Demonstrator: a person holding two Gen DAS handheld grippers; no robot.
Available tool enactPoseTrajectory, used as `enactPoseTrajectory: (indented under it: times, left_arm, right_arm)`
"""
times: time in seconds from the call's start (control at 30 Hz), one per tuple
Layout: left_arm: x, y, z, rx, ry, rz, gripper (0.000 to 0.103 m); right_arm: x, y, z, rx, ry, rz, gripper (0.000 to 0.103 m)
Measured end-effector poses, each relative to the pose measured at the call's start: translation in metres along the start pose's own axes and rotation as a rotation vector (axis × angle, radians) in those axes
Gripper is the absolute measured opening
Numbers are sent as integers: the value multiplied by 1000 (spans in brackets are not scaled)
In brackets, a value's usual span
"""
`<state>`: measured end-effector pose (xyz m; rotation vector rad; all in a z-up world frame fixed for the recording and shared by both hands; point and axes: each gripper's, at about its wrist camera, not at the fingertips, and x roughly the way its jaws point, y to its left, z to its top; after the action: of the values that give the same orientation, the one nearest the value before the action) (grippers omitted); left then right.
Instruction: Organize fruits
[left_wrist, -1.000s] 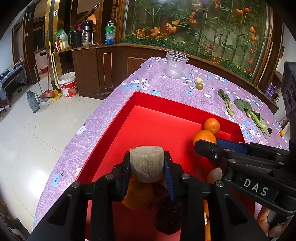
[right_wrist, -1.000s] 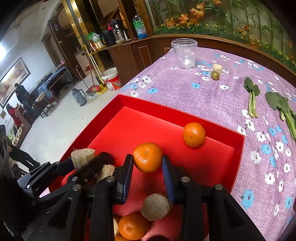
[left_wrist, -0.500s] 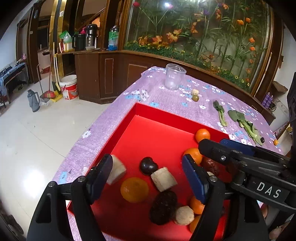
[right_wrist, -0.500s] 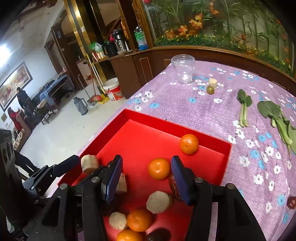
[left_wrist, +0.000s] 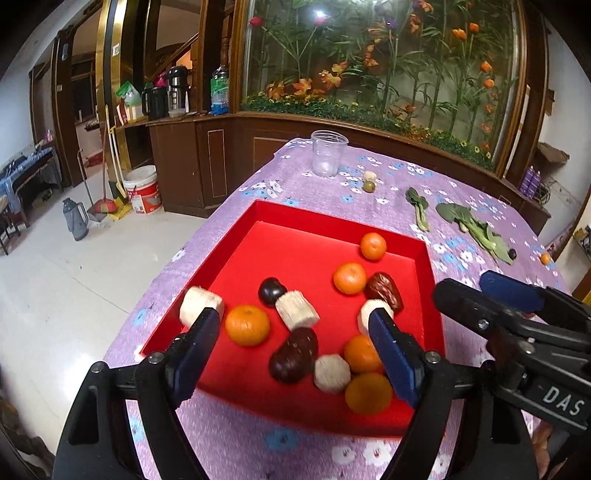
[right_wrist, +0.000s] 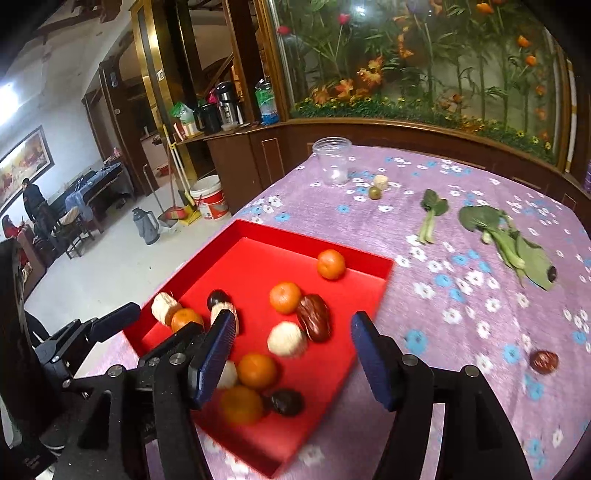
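Note:
A red tray (left_wrist: 317, 221) (right_wrist: 369, 258) on the purple flowered cloth holds several oranges (left_wrist: 246, 325) (right_wrist: 285, 297), pale cut chunks (left_wrist: 297, 309) (right_wrist: 286, 338), dark red dates (left_wrist: 384, 291) (right_wrist: 314, 316) and a dark round fruit (left_wrist: 271, 291). My left gripper (left_wrist: 291, 332) is open and empty above the tray's near end. My right gripper (right_wrist: 291, 343) is open and empty above the tray's near right side; it shows at the right of the left wrist view (left_wrist: 491, 295). A date (right_wrist: 543, 362) lies on the cloth outside the tray.
A clear plastic jar (left_wrist: 328, 153) (right_wrist: 331, 160) stands at the table's far end, with a green fruit (left_wrist: 368, 186) and a pale chunk (right_wrist: 381, 181) beside it. Leafy greens (left_wrist: 476, 229) (right_wrist: 509, 240) lie at the right. The table's left edge drops to the floor.
Both grippers opened, let go of the pale chunk and the orange into the tray, and pulled up and back. The tray now shows more fruit.

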<state>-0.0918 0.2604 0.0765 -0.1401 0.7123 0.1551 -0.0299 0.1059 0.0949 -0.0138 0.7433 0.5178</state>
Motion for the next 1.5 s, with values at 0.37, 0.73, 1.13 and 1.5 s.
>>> enactPoseTrajectory:
  times: [0.37, 0.73, 1.13, 1.5]
  left_arm:
    - [-35, -30, -16, 94, -49, 43, 82]
    - [-54, -45, -34, 119, -95, 70, 83]
    - [-98, -42, -27, 30, -280, 163, 95]
    - [-145, -67, -41, 55, -509, 323, 103]
  right_arm:
    - [-49, -13, -32, 48, -76, -70, 78]
    - [-78, -26, -62, 99, -131, -121, 83]
    - [-83, 5, -83, -70, -144, -133, 85]
    - [-110, 8, -82, -73, -249, -125, 94]
